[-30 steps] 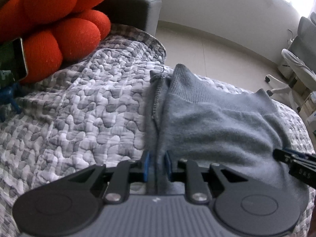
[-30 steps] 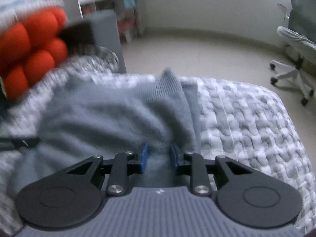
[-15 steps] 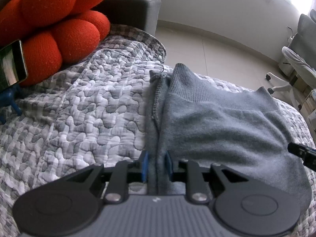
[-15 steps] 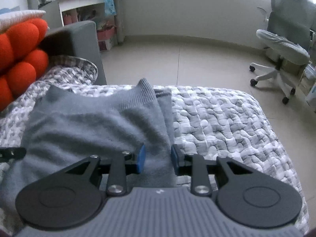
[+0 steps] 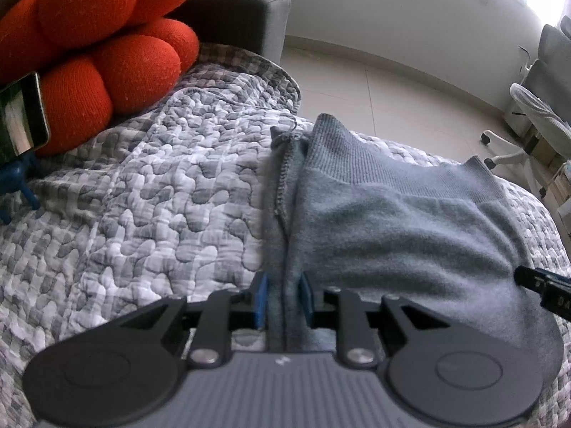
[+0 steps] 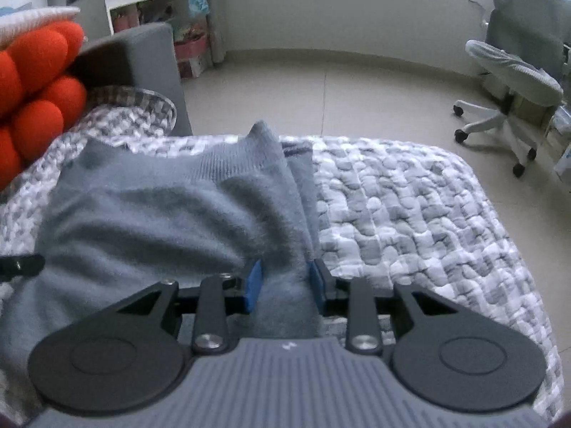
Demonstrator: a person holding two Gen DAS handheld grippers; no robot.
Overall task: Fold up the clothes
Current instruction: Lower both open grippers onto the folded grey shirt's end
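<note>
Since a second ago the right tool [image 6: 284, 287] has swung to face the room more squarely, so its view has gone from smeared to sharp, and its pads have spread a little; the left tool [image 5: 283, 297] has hardly stirred. The grey sweater [image 5: 392, 221] lies folded on the quilted bed cover [image 5: 142, 214], which serves as the landmark here: the sweater sits toward the cover's far end, ribbed hem pointing at the floor beyond. The left tool has the sweater's left edge, seam and all, bunched between its blue pads, set narrowly apart with cloth filling the gap. The right tool has the sweater's right edge between its pads; its jaws are opening, though the cloth fills the space between them and touches both pads. The tip of the right tool also shows at the right rim of the left view. At the head end of the bed cover rests an orange knotted cushion [image 5: 89, 46]; off its far corner, on the floor, stands an office chair [image 6: 510, 82].
</note>
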